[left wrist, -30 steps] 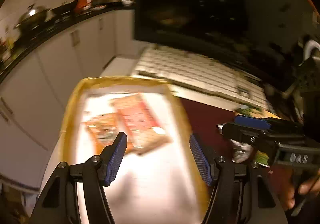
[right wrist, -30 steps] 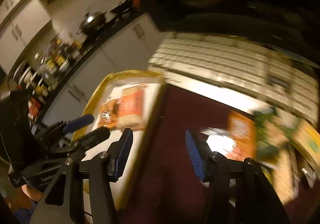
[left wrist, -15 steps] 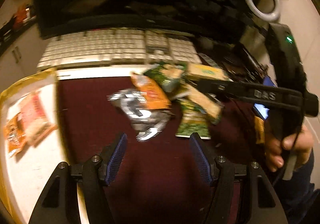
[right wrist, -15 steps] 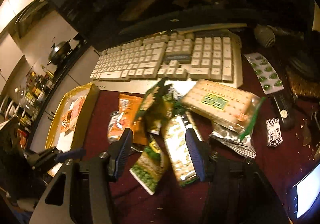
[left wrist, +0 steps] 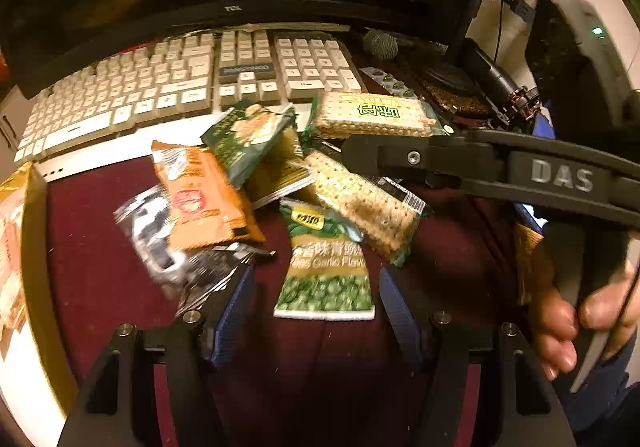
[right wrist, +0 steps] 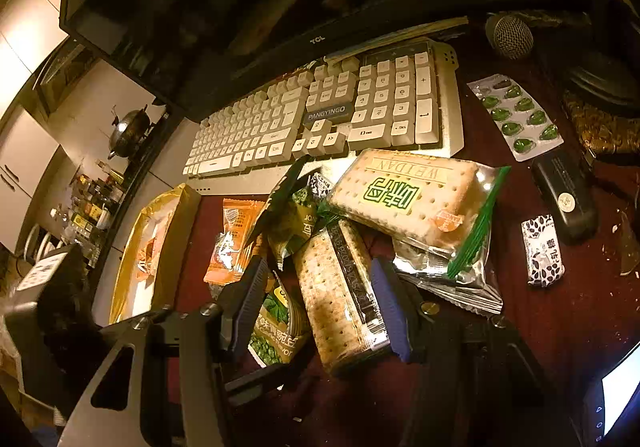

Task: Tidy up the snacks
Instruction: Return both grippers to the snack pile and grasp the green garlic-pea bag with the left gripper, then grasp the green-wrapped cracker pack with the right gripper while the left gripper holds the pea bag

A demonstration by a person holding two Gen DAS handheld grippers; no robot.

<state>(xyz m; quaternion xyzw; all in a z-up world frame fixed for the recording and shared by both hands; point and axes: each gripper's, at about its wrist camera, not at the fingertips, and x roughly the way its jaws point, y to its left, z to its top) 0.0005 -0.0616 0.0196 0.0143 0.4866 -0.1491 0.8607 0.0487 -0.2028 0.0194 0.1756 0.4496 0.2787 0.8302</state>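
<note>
A pile of snack packets lies on the dark red cloth. In it are a green pea packet [left wrist: 324,271] [right wrist: 276,331], a long cracker pack [left wrist: 360,199] [right wrist: 340,295], a large cracker pack [left wrist: 372,115] [right wrist: 404,199], an orange packet [left wrist: 200,199] [right wrist: 232,239] and a silver-black packet [left wrist: 168,255]. My left gripper [left wrist: 314,299] hovers with the pea packet's near end between its closing jaws; the pads are clear of it. My right gripper [right wrist: 318,279] [left wrist: 354,155] straddles the long cracker pack, open. A gold tray [left wrist: 28,215] [right wrist: 176,239] at the left holds orange packets.
A white keyboard [right wrist: 320,119] and a dark monitor [right wrist: 240,7] stand behind the pile. To the right lie a microphone [right wrist: 510,35], a green pill blister [right wrist: 516,115], a black case [right wrist: 564,195] and a small black-and-white packet [right wrist: 542,251]. A hand [left wrist: 568,327] holds the right gripper.
Both grippers swung right from the gold tray to the snack pile and dropped closer to it. The left jaws have narrowed a little.
</note>
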